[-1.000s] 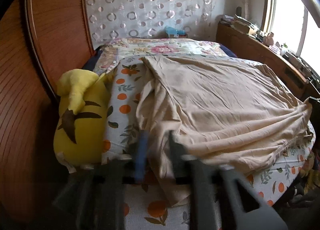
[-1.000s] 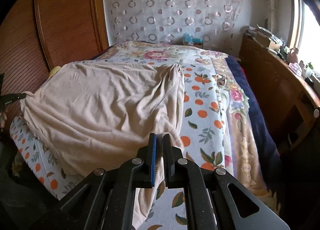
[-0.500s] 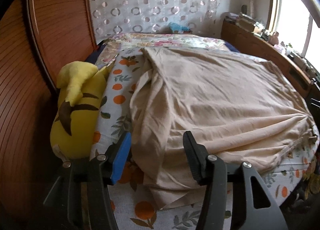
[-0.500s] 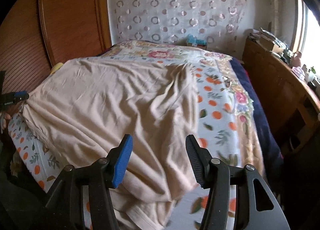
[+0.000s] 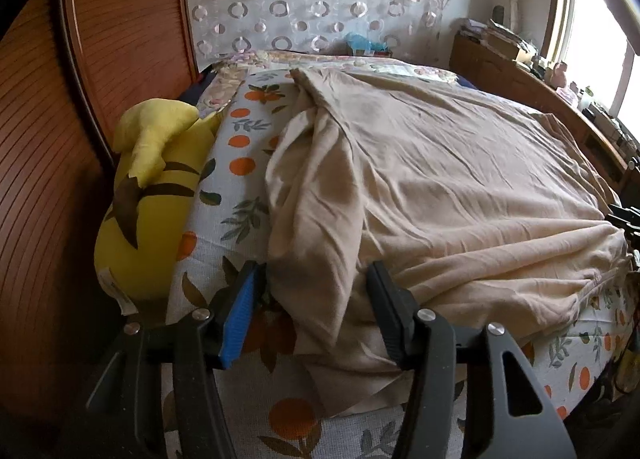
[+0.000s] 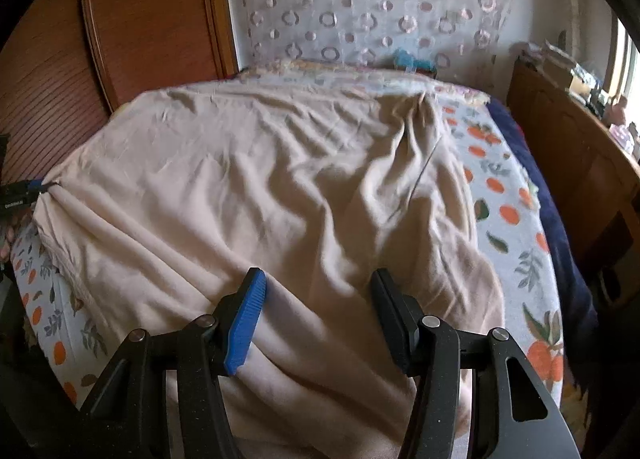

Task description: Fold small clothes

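Note:
A beige cloth (image 5: pixel 460 179) lies spread and wrinkled over the bed; it also fills the right wrist view (image 6: pixel 260 187). My left gripper (image 5: pixel 312 307) is open, its jaws on either side of a bunched fold at the cloth's near left edge, holding nothing. My right gripper (image 6: pixel 316 311) is open above the cloth's near edge, empty. The left gripper's tip shows at the far left edge of the right wrist view (image 6: pixel 20 195), by the cloth's corner.
The bed (image 5: pixel 240 147) has an orange-print cover. A yellow plush toy (image 5: pixel 148 195) lies along its left side against a wooden headboard panel (image 5: pixel 120 19). A wooden cabinet (image 6: pixel 580 147) with clutter stands right of the bed, under a window. A patterned curtain (image 6: pixel 360 3) hangs behind.
Both grippers were shut on the cloth's edge a second ago; both have opened and let go. The cloth has settled flatter on the bed, and both cameras have moved closer.

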